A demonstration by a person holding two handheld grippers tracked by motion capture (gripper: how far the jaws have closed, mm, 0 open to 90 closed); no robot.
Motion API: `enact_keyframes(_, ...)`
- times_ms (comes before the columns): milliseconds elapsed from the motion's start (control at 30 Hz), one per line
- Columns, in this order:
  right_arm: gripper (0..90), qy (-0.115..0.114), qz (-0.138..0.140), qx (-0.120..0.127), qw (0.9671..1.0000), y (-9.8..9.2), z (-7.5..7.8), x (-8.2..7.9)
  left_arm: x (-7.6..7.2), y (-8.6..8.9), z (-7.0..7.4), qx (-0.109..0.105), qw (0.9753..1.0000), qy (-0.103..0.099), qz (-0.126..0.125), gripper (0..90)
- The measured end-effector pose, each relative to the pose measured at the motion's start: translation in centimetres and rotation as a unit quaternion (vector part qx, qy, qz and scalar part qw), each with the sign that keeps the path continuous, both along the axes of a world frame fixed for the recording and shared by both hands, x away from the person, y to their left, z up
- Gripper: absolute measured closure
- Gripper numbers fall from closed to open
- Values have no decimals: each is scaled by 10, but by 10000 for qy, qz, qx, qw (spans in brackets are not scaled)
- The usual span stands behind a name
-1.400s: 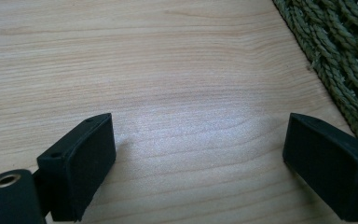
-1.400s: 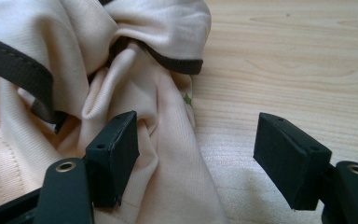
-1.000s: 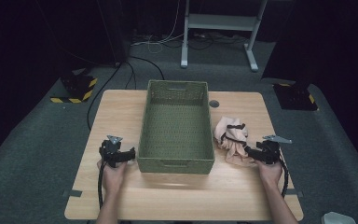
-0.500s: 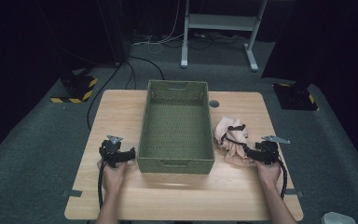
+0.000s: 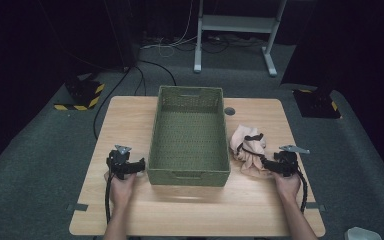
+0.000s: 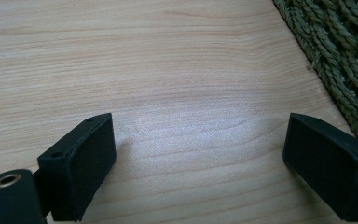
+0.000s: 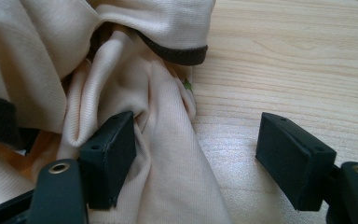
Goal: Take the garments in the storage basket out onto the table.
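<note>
A crumpled beige garment with dark trim [image 5: 247, 146] [image 7: 98, 70] lies on the wooden table [image 5: 130, 120] just right of a green woven basket [image 5: 190, 137]. My right gripper [image 5: 266, 164] [image 7: 196, 158] is open at the garment's near right edge, with a fold of the cloth between its jaws and its left jaw pressed into the fabric. On the basket's left, near its front corner, my left gripper [image 5: 139, 167] [image 6: 198, 163] rests open over bare wood, nothing between its jaws. The basket's weave [image 6: 340, 56] shows at the right of the left gripper view.
A small dark round hole [image 5: 229, 111] sits in the table behind the garment. Beyond the table stand a white desk frame [image 5: 235, 30], cables on the floor and a yellow-black striped block [image 5: 82, 97]. The basket's inside holds nothing.
</note>
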State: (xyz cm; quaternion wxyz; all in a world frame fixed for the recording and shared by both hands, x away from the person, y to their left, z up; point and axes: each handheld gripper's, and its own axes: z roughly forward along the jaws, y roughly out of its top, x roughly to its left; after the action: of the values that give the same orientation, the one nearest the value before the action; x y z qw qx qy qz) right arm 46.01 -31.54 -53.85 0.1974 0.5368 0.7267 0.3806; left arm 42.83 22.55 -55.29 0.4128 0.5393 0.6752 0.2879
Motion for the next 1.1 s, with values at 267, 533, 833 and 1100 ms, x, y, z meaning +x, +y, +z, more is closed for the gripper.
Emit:
enact_keyframes(267, 211, -16, 108, -431, 9990, 9, 0, -1, 0, 0, 0, -1, 10000, 1, -3, 94)
enact_keyframes(533, 210, -13, 93, -436, 9990, 10, 0, -1, 0, 0, 0, -8, 10000, -2, -1, 94)
enact_keyframes(833, 210, -13, 89, -437, 9990, 10, 0, -1, 0, 0, 0, -8, 10000, -3, -1, 94)
enact_keyframes(1100, 210, -12, 88, -436, 9990, 10, 0, -1, 0, 0, 0, -8, 10000, -2, -1, 94)
